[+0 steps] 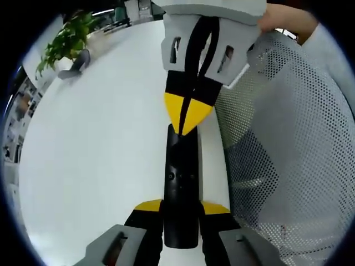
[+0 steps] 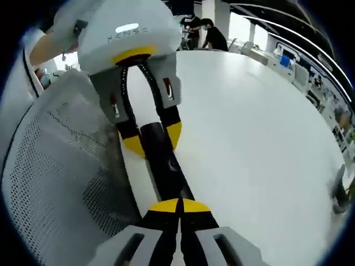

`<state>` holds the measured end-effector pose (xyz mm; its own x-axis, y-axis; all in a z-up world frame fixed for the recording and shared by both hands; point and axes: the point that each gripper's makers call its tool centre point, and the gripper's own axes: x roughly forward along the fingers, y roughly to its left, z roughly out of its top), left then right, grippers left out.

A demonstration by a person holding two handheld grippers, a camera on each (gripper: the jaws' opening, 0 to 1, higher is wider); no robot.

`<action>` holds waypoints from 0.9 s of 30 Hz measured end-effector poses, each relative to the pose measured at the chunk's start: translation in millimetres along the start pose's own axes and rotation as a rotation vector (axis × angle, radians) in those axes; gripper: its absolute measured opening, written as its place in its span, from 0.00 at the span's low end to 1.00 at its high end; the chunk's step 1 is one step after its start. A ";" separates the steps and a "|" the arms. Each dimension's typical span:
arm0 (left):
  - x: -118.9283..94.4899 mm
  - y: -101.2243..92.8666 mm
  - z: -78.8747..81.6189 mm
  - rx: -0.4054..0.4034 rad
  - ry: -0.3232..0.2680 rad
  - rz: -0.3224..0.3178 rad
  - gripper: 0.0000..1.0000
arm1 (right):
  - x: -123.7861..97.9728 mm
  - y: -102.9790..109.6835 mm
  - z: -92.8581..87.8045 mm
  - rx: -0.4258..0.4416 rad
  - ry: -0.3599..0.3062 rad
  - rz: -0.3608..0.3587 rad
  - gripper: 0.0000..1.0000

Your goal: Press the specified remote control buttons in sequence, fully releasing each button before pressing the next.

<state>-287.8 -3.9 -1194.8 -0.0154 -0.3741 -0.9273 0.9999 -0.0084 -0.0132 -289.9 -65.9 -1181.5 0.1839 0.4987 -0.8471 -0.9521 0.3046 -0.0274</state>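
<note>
Remote control (image 1: 181, 183), a long black one, lay lengthwise along the edge of the white table (image 1: 100, 155), and we saw it between the two tools. In the left gripper view, our left gripper (image 1: 181, 209) had its yellow-tipped jaws on either side of the remote's near end, pinching it across its width. A few small buttons showed on the upper face of the remote, too small for us to read. At the far end, the right gripper (image 1: 188, 113) came down from the top of that view with its yellow tips pressed together into a point that met the remote's upper face.

In the right gripper view, we saw the right gripper (image 2: 179, 206) with its yellow tips closed against each other, resting on top of the remote (image 2: 166, 160). Beyond it, the left gripper (image 2: 151, 138) clasped the remote's other end.

A white mesh chair back (image 1: 288, 160) stood just beside the table edge and the remote. A potted green plant (image 1: 66, 41) sat well apart on the far side of the table. People (image 2: 213, 34) stood in the background beyond the table.
</note>
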 end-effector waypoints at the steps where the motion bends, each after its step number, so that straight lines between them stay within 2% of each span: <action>1: 0.0 -0.2 0.1 -0.001 -0.007 -0.001 0.24 | 0.3 0.4 -0.1 -0.035 0.007 0.003 0.00; 2: 0.0 -0.2 0.2 -0.001 -0.011 -0.001 0.24 | 0.5 0.8 -0.2 -0.079 0.019 0.010 0.00; 4: 0.0 -0.3 0.4 -0.003 -0.018 -0.002 0.24 | 1.1 0.0 -0.4 -0.110 0.036 0.008 0.00; 10: -0.1 0.2 0.7 -0.007 -0.037 -0.008 0.24 | 3.5 -1.6 1.4 -0.090 0.060 0.008 0.00; 14: 0.2 0.5 0.9 -0.011 -0.043 -0.013 0.24 | 3.1 -3.2 1.4 -0.023 0.027 -0.028 0.00; 17: 0.3 0.6 1.1 -0.010 -0.045 -0.013 0.24 | 2.3 -3.9 1.2 0.047 -0.034 -0.051 0.00; 23: 0.7 0.4 1.2 -0.006 -0.041 -0.005 0.24 | 1.9 -3.9 3.0 0.036 -0.031 -0.034 0.00; 27: 1.1 -0.3 1.8 -0.004 -0.027 0.006 0.24 | 4.2 5.3 11.6 0.004 -0.061 0.025 0.00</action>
<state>-288.1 -6.0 -1195.1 -0.0095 -0.3989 -0.9169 1.0000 -0.0028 -0.0092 -291.2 -52.8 -1179.0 0.1745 0.5548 -0.8135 -0.9556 0.2946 -0.0040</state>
